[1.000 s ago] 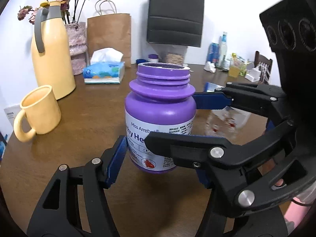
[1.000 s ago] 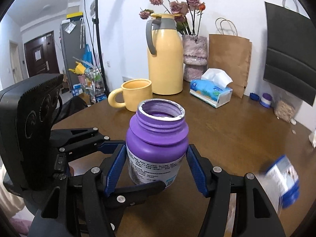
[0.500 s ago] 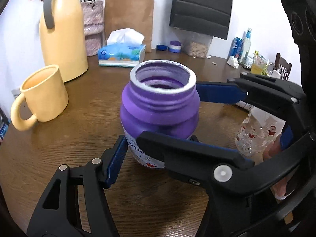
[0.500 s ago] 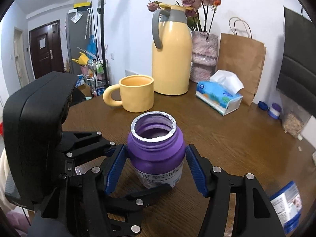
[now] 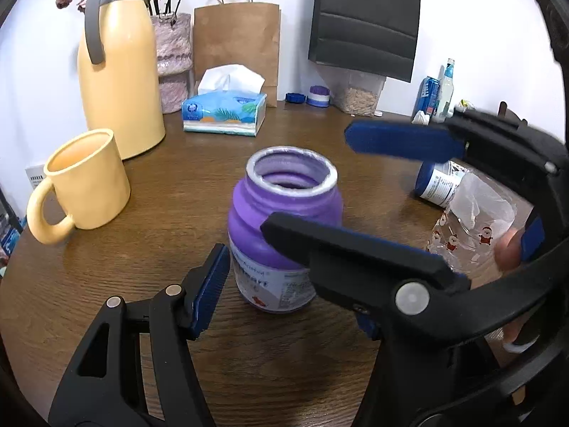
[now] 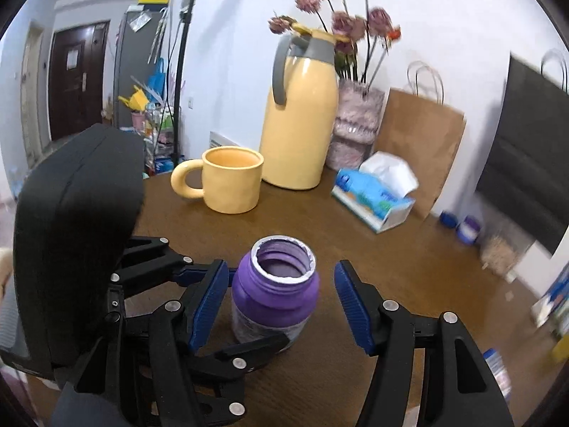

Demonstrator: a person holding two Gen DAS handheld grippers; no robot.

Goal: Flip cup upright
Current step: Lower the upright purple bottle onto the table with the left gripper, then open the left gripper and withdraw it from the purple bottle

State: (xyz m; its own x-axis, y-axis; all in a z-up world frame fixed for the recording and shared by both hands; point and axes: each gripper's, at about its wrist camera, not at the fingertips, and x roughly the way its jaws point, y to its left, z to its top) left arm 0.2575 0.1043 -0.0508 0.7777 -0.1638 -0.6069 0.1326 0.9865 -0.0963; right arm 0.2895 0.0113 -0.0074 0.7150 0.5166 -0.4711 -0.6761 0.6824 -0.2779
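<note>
The purple jar (image 6: 274, 295) is standing upright, mouth up, on the wooden table (image 6: 409, 270). The right gripper (image 6: 281, 302) is hovering level around it, tongs spread apart, each pad clear of the jar's sides. The left gripper (image 5: 290, 293) is reaching in from the opposite side, its tongs apart too, one blue pad (image 5: 209, 288) just beside the label.

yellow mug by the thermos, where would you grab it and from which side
Grip the yellow mug across its straight wall, coming down from above or level from the right, since it stands upright with its mouth open. The handle juts left toward the table edge, and the thermos crowds the far side.
</note>
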